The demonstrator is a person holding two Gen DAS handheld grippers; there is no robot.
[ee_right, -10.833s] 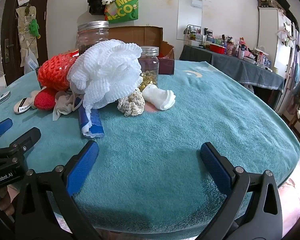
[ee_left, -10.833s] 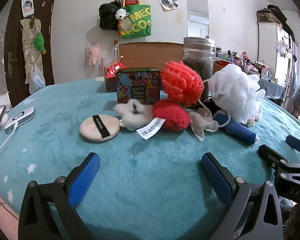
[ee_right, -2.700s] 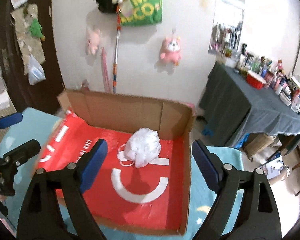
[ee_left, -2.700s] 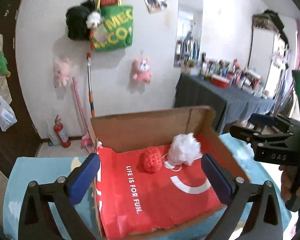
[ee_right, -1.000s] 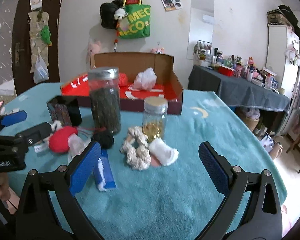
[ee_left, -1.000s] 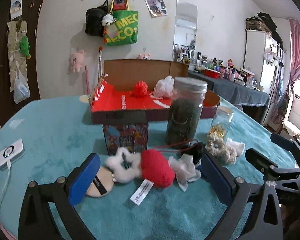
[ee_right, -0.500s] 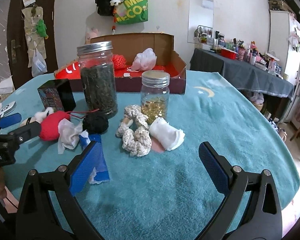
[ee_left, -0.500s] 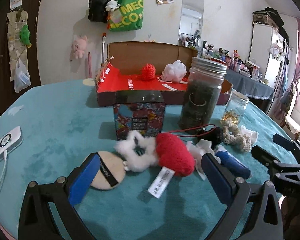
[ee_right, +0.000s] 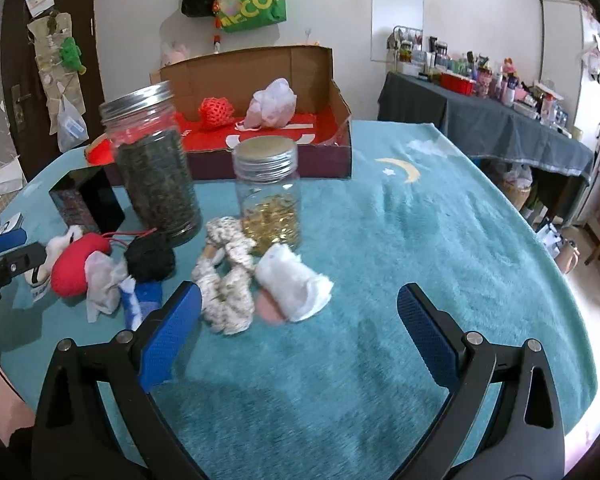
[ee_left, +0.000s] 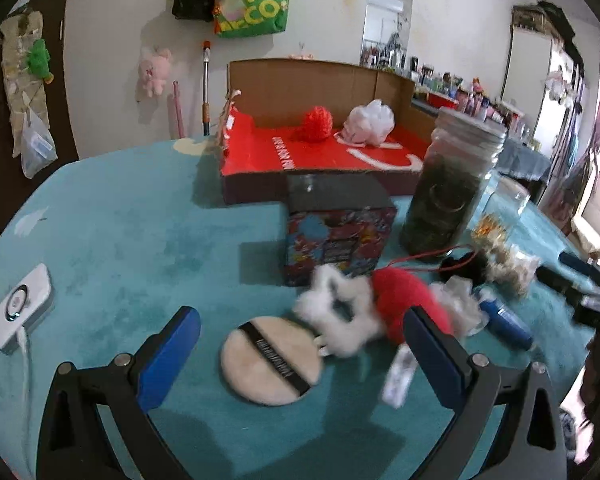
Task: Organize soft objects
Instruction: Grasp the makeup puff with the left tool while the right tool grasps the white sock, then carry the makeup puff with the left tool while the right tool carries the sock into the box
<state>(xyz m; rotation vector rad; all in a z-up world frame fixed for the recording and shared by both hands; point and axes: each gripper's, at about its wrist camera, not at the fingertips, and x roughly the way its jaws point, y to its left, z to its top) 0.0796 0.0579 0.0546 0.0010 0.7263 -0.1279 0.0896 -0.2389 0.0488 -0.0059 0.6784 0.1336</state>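
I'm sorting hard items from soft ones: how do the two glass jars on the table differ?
The tall jar is wider and packed nearly full with dark contents; the short jar holds golden contents only in its lower part. The tall jar stands left of the short one. Both stand upright with silver screw lids.

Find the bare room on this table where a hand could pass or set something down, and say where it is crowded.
Free: the blanket right of the small jar, out to the table edge; the stretch between the white charger and the printed box; the front of the cardboard box floor. Crowded: the soft pile around the red plush and scrunchie by the tall jar.
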